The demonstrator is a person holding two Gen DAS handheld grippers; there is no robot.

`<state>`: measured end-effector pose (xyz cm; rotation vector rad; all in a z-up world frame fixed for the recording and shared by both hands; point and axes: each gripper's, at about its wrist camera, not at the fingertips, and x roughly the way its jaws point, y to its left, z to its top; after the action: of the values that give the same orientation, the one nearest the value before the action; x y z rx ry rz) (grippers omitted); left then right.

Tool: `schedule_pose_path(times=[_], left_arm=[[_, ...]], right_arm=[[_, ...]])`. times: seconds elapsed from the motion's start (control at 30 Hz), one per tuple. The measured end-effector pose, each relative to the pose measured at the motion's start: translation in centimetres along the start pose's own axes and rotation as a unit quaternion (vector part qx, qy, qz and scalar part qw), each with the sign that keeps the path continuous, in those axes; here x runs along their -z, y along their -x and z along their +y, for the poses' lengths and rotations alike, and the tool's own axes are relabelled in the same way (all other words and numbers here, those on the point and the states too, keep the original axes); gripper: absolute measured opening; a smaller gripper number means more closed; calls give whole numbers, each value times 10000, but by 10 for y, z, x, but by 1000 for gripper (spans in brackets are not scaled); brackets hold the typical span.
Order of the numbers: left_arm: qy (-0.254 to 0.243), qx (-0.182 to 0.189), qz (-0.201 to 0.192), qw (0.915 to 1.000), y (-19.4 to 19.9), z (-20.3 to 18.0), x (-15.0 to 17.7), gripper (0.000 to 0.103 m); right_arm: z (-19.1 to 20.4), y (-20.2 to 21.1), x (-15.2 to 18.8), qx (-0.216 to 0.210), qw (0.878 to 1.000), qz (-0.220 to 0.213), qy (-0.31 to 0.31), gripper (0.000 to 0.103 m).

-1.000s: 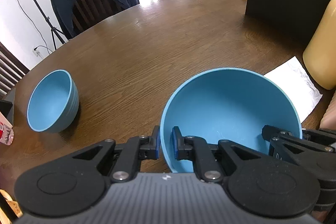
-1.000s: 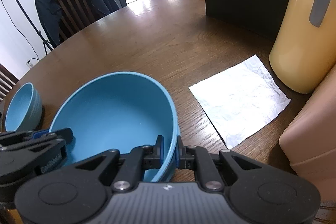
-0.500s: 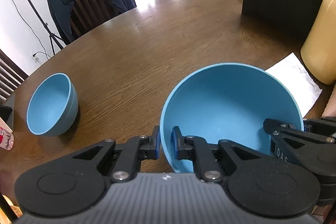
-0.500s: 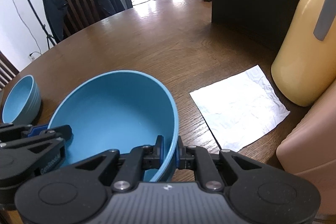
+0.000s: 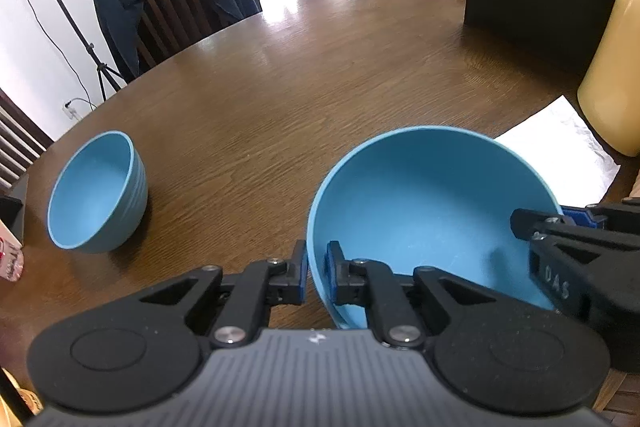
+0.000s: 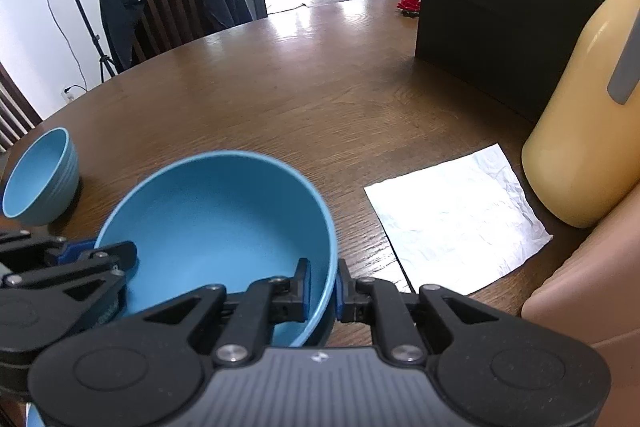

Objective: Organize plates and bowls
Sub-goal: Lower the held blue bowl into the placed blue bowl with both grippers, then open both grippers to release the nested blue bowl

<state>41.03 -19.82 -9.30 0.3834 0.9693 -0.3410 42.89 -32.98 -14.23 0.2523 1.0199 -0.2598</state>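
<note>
Large blue bowl (image 5: 424,211) gripped at opposite rims by left claw (image 5: 317,277) and right claw (image 6: 322,285), over brown counter (image 5: 320,75); small blue bowl (image 5: 96,191) standing apart to the left.

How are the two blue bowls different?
The big bowl is wider with smooth sides; the small bowl has ridged sides. The left tool and right tool pinch the big bowl's rim; the small bowl sits alone on the table. Both are blue and empty.
</note>
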Motion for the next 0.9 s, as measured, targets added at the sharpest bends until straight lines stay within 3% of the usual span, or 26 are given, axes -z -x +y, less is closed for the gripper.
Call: schedule_pose_path(times=[0.63,0.67,0.77,0.83,0.9], left_arm=[[-27,-49,102,9999,-13,-5,6,12],[-2,-27,105,9999,-12,-3,6,16],[116,23,40,9999,-7,2,4,47],[165,36,-26,9999,-1,6,3,50],[234,72,-64,9997,5,10,1,61]], right_arm=[[-6,-5,0,-68,10000,58,-5,10],[-8,-6,0,-94,9999,93,-43,12],[-14,-5,-1,-136,9997,143,-173,14],[-18,0,-2,-203,9995,101,-234,18],[-21,5,-3,-269,9993,53,-271,24]])
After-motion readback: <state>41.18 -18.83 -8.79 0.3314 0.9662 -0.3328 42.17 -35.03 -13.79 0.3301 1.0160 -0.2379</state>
